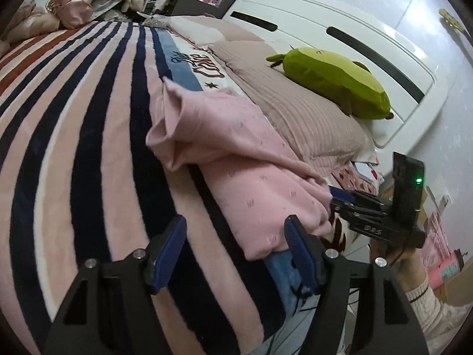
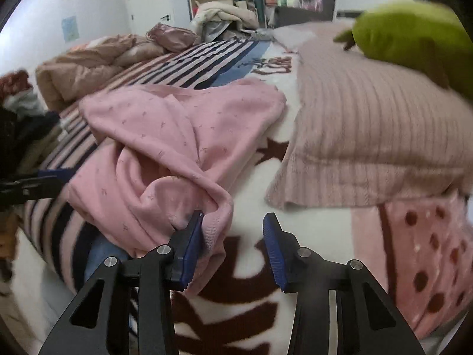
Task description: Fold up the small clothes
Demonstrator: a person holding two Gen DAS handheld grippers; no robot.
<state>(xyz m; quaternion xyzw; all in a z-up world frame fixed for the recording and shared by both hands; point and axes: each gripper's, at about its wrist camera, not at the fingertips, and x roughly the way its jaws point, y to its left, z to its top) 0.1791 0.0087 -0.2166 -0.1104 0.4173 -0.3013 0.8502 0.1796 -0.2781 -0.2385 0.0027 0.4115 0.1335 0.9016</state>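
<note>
A crumpled pink garment point(image 1: 230, 148) with a small printed pattern lies on the striped blanket point(image 1: 88, 148), near the bed's edge. My left gripper point(image 1: 233, 251) is open low over the blanket, and a corner of the garment rests just inside its right finger point(image 1: 298, 251). My right gripper point(image 2: 233, 245) is open too: the garment point(image 2: 153, 148) has its ribbed hem against the left pad point(image 2: 192, 242), with a wide gap to the other pad. In the left wrist view the right gripper point(image 1: 340, 201) sits at the garment's right edge. The left gripper point(image 2: 32, 183) shows at the right wrist view's left border.
A ribbed pink pillow point(image 2: 369, 136) lies right of the garment with a green plush toy point(image 1: 334, 82) on it, against a white headboard point(image 1: 325, 20). A beige duvet point(image 2: 77, 71) is heaped at the bed's far end. A hand and sleeve point(image 1: 419, 293) hold the right gripper.
</note>
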